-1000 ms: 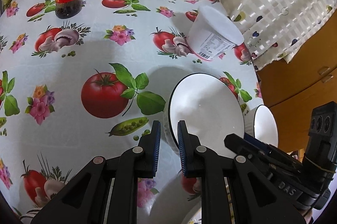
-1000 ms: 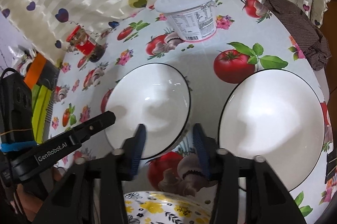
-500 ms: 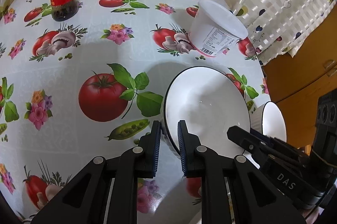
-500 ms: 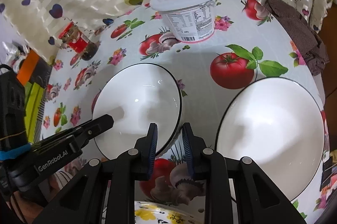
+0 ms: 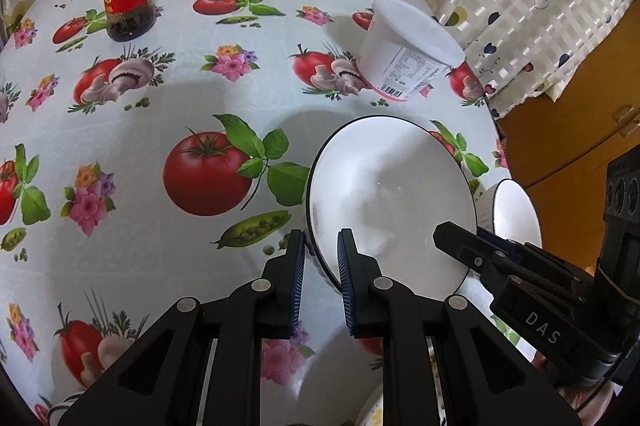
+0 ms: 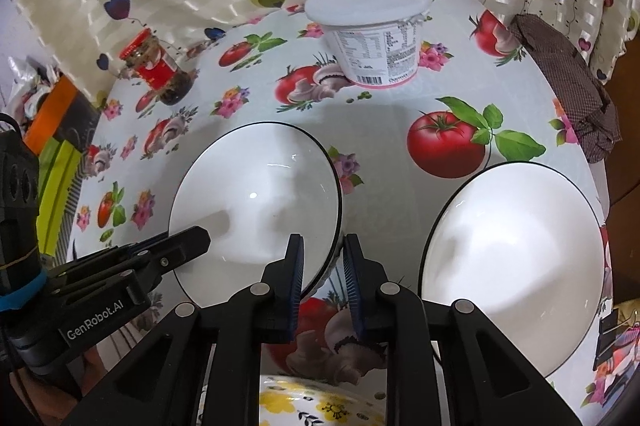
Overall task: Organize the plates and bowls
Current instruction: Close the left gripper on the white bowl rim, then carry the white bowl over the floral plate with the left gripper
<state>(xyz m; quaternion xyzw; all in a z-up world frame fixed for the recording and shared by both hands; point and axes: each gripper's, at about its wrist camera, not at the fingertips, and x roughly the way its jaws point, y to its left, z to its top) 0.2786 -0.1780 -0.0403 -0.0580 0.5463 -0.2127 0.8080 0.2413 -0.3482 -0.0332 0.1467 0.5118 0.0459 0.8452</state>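
Both claws, left claw and right claw, are pinching one white bowl; the right has just been closing. Uneven pulling might be tipping it.

The right gripper has just been closing its jaws on the near rim of the white black-rimmed bowl; the left gripper grips its left rim. A second white bowl sits just right, near a yogurt tub
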